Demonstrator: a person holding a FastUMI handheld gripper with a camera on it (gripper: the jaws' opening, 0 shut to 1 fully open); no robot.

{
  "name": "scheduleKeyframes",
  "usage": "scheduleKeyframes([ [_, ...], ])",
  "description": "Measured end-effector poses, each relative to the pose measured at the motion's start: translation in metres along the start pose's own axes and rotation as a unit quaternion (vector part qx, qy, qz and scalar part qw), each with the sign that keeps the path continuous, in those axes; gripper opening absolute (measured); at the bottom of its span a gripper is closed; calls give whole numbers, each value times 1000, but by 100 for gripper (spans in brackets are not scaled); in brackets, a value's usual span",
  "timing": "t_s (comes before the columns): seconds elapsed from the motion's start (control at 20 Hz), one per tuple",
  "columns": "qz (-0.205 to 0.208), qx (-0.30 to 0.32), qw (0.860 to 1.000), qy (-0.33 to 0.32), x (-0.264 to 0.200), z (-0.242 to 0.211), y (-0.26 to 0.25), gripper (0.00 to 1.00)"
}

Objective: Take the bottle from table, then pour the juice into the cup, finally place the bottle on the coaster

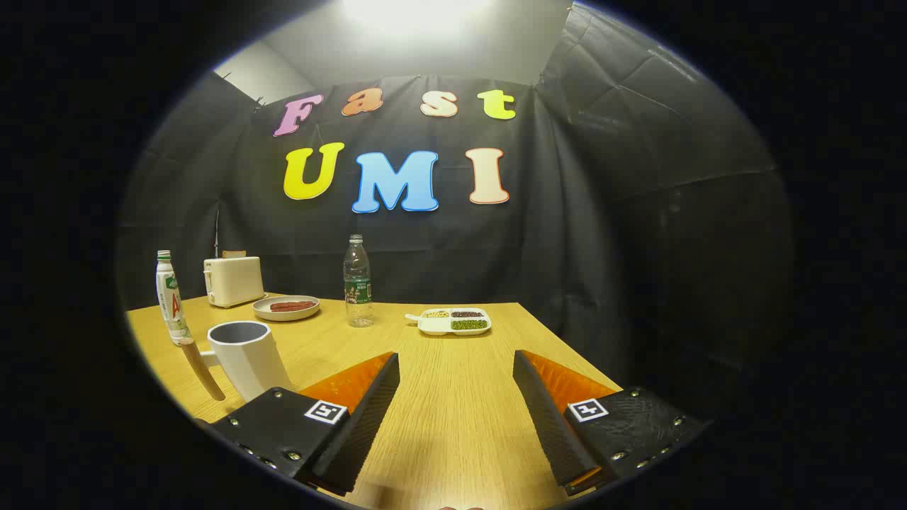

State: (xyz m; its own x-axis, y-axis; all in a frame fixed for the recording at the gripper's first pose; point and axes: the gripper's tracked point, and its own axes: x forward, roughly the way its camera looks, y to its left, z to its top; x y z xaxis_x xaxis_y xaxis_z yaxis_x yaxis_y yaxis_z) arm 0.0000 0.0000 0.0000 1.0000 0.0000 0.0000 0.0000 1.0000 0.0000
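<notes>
- My gripper (457,368) hangs over the wooden table (453,425) with its two fingers spread wide apart; between them I see bare tabletop and they pinch nothing.
- The bottle (358,282) I am after is clear plastic with a green label and stands upright well beyond the fingers, near the far edge of the table and a little to the left of the gap between the fingers.
- The table between the fingers and the bottle is open wood, so I see nothing blocking a straight line to it.
- The cup (248,356), pale with a handle on its left side, stands just ahead of my left finger and close beside it; it is the nearest thing to the gripper.
- Left of the cup a slim white bottle (172,304) with a green cap stands at the table's left edge, apart from the cup.
- Below that slim bottle a brown curved edge (202,372) shows by the cup's handle; I cannot tell what it is.
- At the far left corner sits a cream toaster (233,280), and just right of it a round plate (286,307) with something reddish on it.
- Right of the clear bottle lies a white divided tray (453,321) holding beans or grains in separate compartments.
- The plate and the tray flank the bottle, each apart from it.
</notes>
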Motion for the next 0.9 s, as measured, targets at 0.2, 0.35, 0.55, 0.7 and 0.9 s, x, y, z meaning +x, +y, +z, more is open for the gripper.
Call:
scheduleKeyframes([
  [0.2,-1,1,1000,-3,1,1,-1,98],
  [0.35,-3,-4,1000,7,6,-4,-1,98],
  [0.55,-15,-14,1000,-1,57,10,-2,97],
  [0.7,-32,2,998,-48,72,43,-9,97],
  [0.9,-71,19,993,-89,69,100,-3,97],
])
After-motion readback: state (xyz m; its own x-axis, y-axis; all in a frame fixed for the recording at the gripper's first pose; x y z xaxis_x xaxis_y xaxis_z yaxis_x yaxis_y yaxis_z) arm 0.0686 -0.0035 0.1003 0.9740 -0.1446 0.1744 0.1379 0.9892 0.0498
